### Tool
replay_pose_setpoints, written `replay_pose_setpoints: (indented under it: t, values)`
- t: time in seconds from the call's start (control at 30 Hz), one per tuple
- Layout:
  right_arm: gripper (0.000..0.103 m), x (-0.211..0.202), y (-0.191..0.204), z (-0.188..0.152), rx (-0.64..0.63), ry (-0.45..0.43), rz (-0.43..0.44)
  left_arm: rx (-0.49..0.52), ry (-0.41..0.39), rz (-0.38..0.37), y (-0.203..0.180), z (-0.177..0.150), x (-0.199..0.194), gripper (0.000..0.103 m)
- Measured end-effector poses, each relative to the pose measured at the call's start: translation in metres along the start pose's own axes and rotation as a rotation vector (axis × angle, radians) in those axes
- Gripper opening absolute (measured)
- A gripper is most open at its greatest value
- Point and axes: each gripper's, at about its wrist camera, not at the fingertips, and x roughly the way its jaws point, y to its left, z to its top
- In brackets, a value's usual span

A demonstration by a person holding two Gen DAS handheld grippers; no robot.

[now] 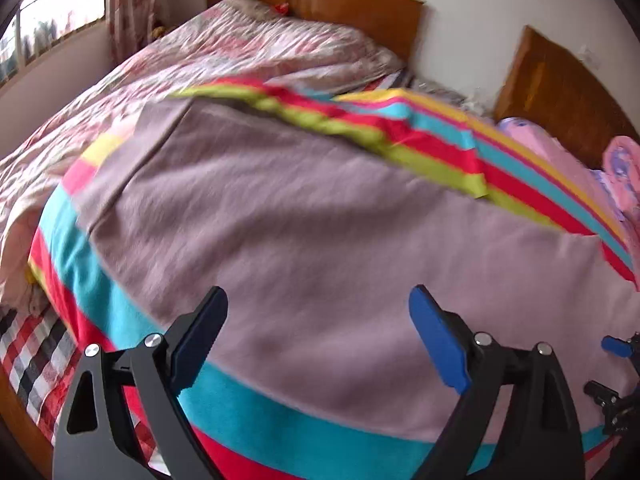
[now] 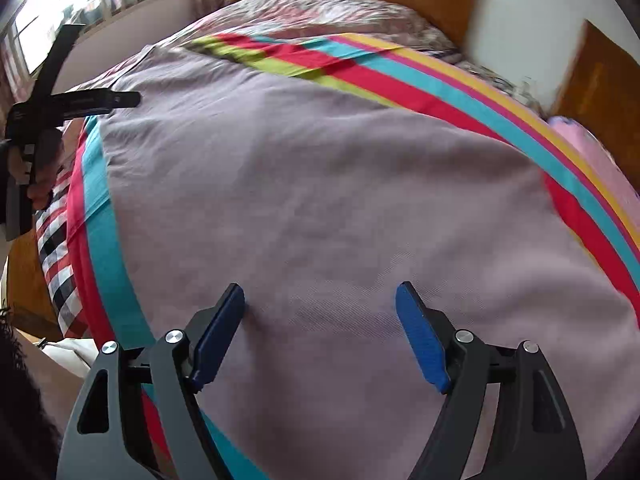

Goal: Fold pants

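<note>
I see the mauve pants spread flat over the striped sheet on the bed, filling most of both views, but I cannot make out waistband, legs or any seam; their near edge is cut off below the frame in the right wrist view, and in the left wrist view motion blur smears the cloth and the stripes. The far left corner of the pants is the only clear edge I can pick out. The left gripper hangs above the near part of the pants, pointing toward the wooden headboard, its fingers spread wide and empty. From the right wrist view I see the same left gripper side-on at far left, held level over the left edge of the pants; the hand around its handle is dark and partly cut by the frame edge. The right gripper sits low over the near middle of the pants, its fingers parted with nothing between them; the left fingertip looks to be touching the cloth, though I cannot be sure. A floral quilt lies bunched at the far side, a pink pillow at right, and a checked sheet shows at near left.
</note>
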Motion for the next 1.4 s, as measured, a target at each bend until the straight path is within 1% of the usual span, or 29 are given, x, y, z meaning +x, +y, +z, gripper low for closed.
replay_pose_setpoints:
  t: [0.03, 0.07, 0.13, 0.17, 0.2, 0.23, 0.27, 0.3, 0.33, 0.37, 0.4, 0.43, 0.5, 0.53, 0.6, 0.63, 0.67, 0.7, 0.77, 0.8, 0.83, 0.93, 0.97, 1.03, 1.07, 1.13, 1.17, 1.3, 1.4]
  values:
    - [0.075, -0.008, -0.014, -0.007, 0.039, -0.023, -0.025, 0.032, -0.023, -0.022, -0.015, 0.004, -0.008, 0.092]
    - [0.075, -0.021, -0.035, -0.013, 0.096, -0.052, -0.066, 0.083, -0.046, -0.059, -0.039, 0.009, -0.015, 0.092]
    - [0.078, -0.034, -0.065, -0.020, 0.162, -0.079, -0.156, 0.184, -0.056, -0.133, -0.086, 0.015, -0.019, 0.095]
    - [0.080, -0.036, -0.085, -0.024, 0.187, -0.070, -0.222, 0.250, -0.051, -0.179, -0.118, 0.015, -0.017, 0.096]
    - [0.083, -0.035, -0.098, -0.026, 0.187, -0.055, -0.250, 0.306, -0.039, -0.219, -0.147, 0.014, -0.012, 0.096]
    - [0.083, -0.029, -0.111, -0.032, 0.185, -0.012, -0.268, 0.362, -0.020, -0.257, -0.180, 0.012, -0.004, 0.096]
    - [0.084, -0.019, -0.123, -0.042, 0.184, 0.065, -0.283, 0.396, -0.005, -0.281, -0.203, 0.009, 0.003, 0.096]
    - [0.084, -0.026, -0.138, -0.058, 0.221, 0.040, -0.196, 0.426, 0.016, -0.300, -0.226, 0.003, 0.009, 0.096]
    - [0.084, -0.032, -0.150, -0.071, 0.268, 0.043, -0.136, 0.450, 0.037, -0.313, -0.246, -0.001, 0.017, 0.096]
    - [0.084, -0.040, -0.154, -0.082, 0.258, 0.045, -0.133, 0.472, 0.060, -0.331, -0.268, -0.004, 0.026, 0.096]
    - [0.083, -0.048, -0.155, -0.093, 0.237, 0.057, -0.151, 0.491, 0.074, -0.354, -0.286, -0.007, 0.031, 0.096]
    - [0.080, -0.057, -0.155, -0.101, 0.236, 0.049, -0.161, 0.507, 0.079, -0.370, -0.299, -0.011, 0.034, 0.096]
    - [0.079, -0.081, -0.147, -0.113, 0.190, 0.000, -0.204, 0.554, 0.071, -0.402, -0.333, -0.018, 0.043, 0.096]
    - [0.079, -0.099, -0.146, -0.119, 0.188, -0.049, -0.216, 0.570, 0.066, -0.415, -0.346, -0.020, 0.047, 0.096]
    - [0.079, -0.130, -0.160, -0.134, 0.263, -0.142, -0.218, 0.606, 0.063, -0.426, -0.375, -0.027, 0.055, 0.096]
    - [0.079, -0.146, -0.173, -0.146, 0.328, -0.192, -0.214, 0.637, 0.065, -0.423, -0.389, -0.031, 0.060, 0.096]
    - [0.079, -0.157, -0.186, -0.157, 0.380, -0.218, -0.219, 0.661, 0.065, -0.408, -0.401, -0.034, 0.067, 0.096]
    - [0.079, -0.162, -0.195, -0.168, 0.420, -0.221, -0.235, 0.685, 0.068, -0.377, -0.412, -0.038, 0.076, 0.096]
    - [0.079, -0.160, -0.204, -0.180, 0.432, -0.196, -0.247, 0.686, 0.100, -0.351, -0.425, -0.044, 0.094, 0.101]
    - [0.079, -0.154, -0.206, -0.184, 0.427, -0.176, -0.239, 0.669, 0.101, -0.360, -0.427, -0.041, 0.095, 0.102]
    - [0.079, -0.148, -0.206, -0.184, 0.414, -0.166, -0.228, 0.670, 0.109, -0.354, -0.429, -0.040, 0.097, 0.102]
    - [0.079, -0.132, -0.204, -0.178, 0.352, -0.139, -0.168, 0.671, 0.095, -0.348, -0.430, -0.042, 0.100, 0.102]
    - [0.081, -0.125, -0.204, -0.172, 0.342, -0.128, -0.147, 0.669, 0.096, -0.351, -0.429, -0.041, 0.100, 0.102]
    - [0.081, -0.114, -0.205, -0.177, 0.312, -0.063, -0.121, 0.667, 0.096, -0.350, -0.429, -0.039, 0.101, 0.102]
    - [0.079, -0.110, -0.208, -0.183, 0.292, -0.031, -0.096, 0.664, 0.093, -0.345, -0.427, -0.038, 0.101, 0.102]
    - [0.072, -0.112, -0.209, -0.189, 0.288, -0.019, -0.063, 0.650, 0.089, -0.336, -0.428, -0.036, 0.103, 0.102]
    - [0.067, -0.117, -0.210, -0.195, 0.295, -0.014, -0.066, 0.643, 0.087, -0.331, -0.428, -0.034, 0.104, 0.102]
    - [0.067, -0.120, -0.198, -0.206, 0.275, -0.007, -0.098, 0.635, 0.083, -0.319, -0.430, -0.032, 0.104, 0.102]
    - [0.067, -0.123, -0.198, -0.212, 0.294, -0.030, -0.083, 0.635, 0.084, -0.319, -0.430, -0.030, 0.105, 0.102]
